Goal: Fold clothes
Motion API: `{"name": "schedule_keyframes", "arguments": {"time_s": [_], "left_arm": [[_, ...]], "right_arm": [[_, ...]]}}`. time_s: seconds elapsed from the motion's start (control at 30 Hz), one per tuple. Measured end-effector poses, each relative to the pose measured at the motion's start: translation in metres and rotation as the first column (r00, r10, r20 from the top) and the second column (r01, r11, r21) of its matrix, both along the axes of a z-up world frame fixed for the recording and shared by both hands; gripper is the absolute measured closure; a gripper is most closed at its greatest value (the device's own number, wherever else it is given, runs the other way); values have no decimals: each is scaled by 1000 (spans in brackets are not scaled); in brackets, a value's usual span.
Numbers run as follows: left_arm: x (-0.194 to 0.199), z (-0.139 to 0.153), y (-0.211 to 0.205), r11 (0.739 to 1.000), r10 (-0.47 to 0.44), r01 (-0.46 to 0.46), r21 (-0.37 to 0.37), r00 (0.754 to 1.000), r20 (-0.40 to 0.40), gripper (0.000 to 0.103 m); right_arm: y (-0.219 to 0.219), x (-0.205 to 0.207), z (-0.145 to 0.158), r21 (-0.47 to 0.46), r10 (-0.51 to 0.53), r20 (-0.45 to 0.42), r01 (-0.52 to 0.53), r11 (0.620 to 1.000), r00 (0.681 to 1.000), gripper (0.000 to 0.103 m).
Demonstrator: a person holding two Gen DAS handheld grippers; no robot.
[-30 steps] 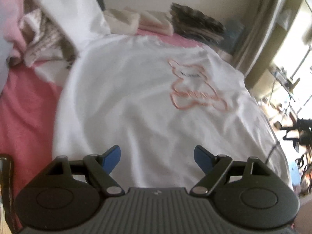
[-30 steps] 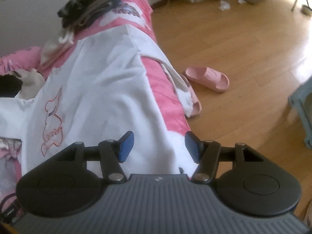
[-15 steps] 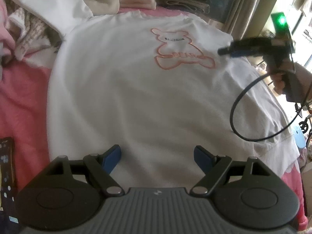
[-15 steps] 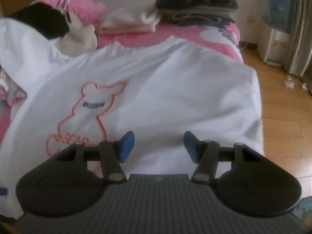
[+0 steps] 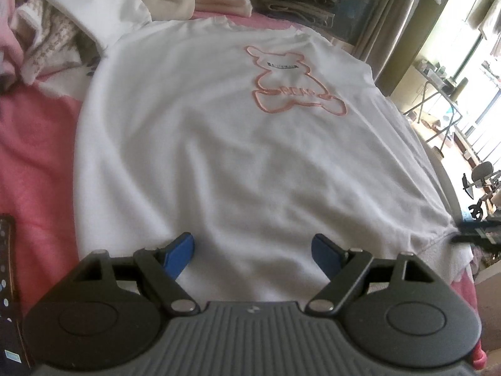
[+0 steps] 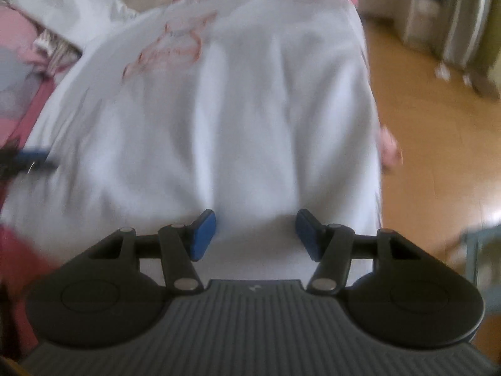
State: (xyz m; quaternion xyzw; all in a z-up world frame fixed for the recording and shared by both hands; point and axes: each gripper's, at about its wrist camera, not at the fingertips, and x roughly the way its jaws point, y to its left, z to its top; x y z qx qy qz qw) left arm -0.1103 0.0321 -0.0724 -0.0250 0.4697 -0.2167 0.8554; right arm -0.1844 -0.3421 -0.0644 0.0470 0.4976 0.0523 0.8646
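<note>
White T-shirt (image 5: pixel 244 163) spread flat, print up, on the pink bed (image 5: pixel 34 144). A pinch at the hem catching only the top layer would drag and crease it. Left gripper (image 5: pixel 252 252) and right gripper (image 6: pixel 255 235), both over the hem, gape apart, empty

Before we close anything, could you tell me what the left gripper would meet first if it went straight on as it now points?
Most likely the white T-shirt spread on the bed: the open left gripper points down at its lower part, with nothing visible between.
</note>
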Motion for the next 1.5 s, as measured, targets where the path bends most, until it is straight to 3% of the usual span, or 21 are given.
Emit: {"name": "schedule_keyframes", "arguments": {"time_s": [0.13,0.2,0.3,0.4,0.53,0.7,0.87,0.93,1.1,1.23,1.33,1.5], "left_arm": [[0,1,1,1000,7,-7,-4,1000,-2,20],[-1,2,1,1000,11,-11,-2,1000,-2,20],[-3,4,-1,1000,16,-16,12,1000,1,20],[-7,8,-2,1000,12,-13,26,1000,9,20],[-13,11,-4,999,2,-3,52,1000,17,20],[-20,9,-5,995,-28,28,95,1000,2,20],[-28,5,-5,990,-56,55,130,998,4,20],[-29,6,-5,989,-59,57,133,998,7,20],[-29,8,-4,990,-55,54,132,998,10,22],[-30,10,-3,989,-54,52,139,999,8,23],[-29,12,2,989,-49,47,138,999,8,24],[-25,13,5,990,-43,42,132,999,8,24]], "right_arm": [[-9,-39,12,-85,22,-112,-32,996,993,46],[-14,-41,25,-121,6,-66,-14,993,998,46],[-15,-22,40,-85,-20,62,25,996,998,46],[5,7,34,-71,35,128,-26,997,991,50],[45,47,13,-64,131,157,-122,991,979,62],[64,49,-7,-58,188,108,-183,981,976,66],[54,8,3,6,187,42,-188,982,981,68],[55,0,7,14,214,7,-214,977,977,78],[62,23,21,61,187,102,-194,979,977,87],[95,53,14,82,260,152,-275,958,953,89],[116,56,-3,108,324,108,-335,936,940,89],[124,36,6,208,373,110,-388,898,921,93]]}}
